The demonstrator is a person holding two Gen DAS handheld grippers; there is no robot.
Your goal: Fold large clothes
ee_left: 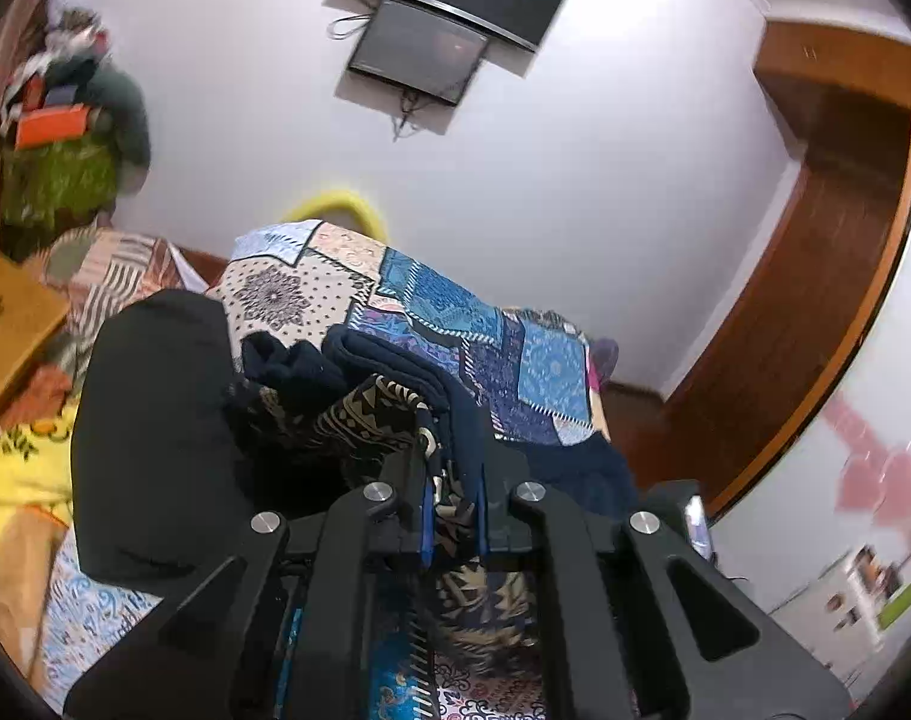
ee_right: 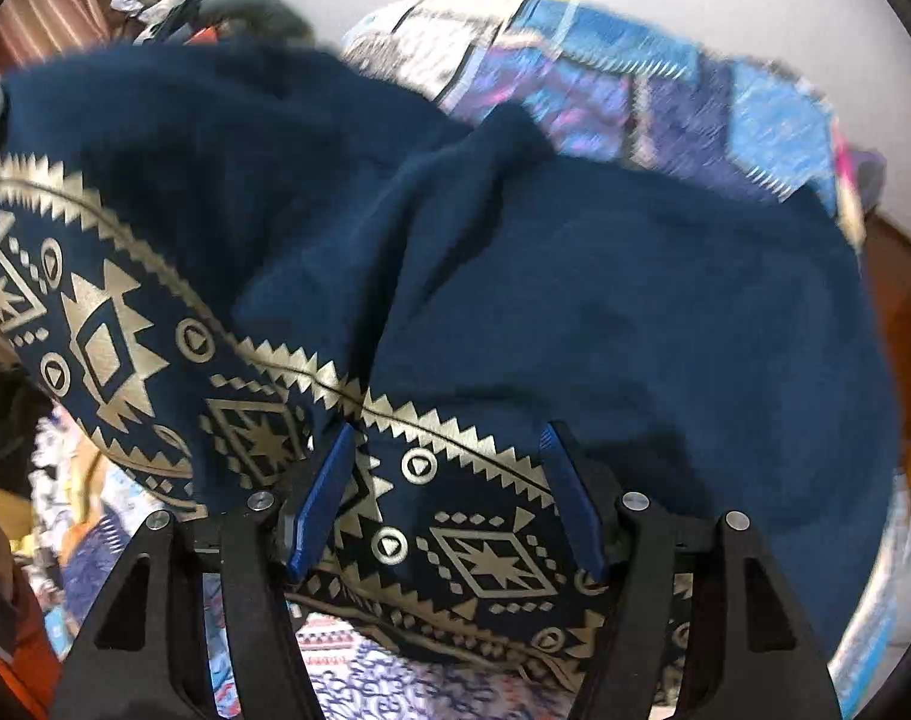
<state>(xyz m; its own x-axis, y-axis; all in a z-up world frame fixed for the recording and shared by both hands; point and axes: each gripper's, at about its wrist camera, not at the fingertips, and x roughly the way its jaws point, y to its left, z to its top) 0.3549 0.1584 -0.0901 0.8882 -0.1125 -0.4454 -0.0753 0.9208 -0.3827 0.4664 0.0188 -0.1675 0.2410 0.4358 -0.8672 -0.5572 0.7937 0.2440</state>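
A navy garment with a gold geometric border (ee_right: pixel 515 312) is lifted above the patterned bed cover (ee_right: pixel 395 672). My left gripper (ee_left: pixel 452 516) is shut on a bunched edge of this garment (ee_left: pixel 365 414), pinched between its blue pads (ee_left: pixel 425 522). My right gripper (ee_right: pixel 449 504) stands open, its blue pads (ee_right: pixel 323 504) wide apart, with the gold border lying between and over them. The other gripper's black body (ee_left: pixel 155 450) shows at the left in the left wrist view.
A patchwork blue quilt (ee_left: pixel 443 306) is heaped behind the garment, also in the right wrist view (ee_right: pixel 665 96). A wall-mounted screen (ee_left: pixel 431 42), a pile of clothes (ee_left: pixel 65 138) at left, and a wooden door frame (ee_left: pixel 815 276) at right surround the bed.
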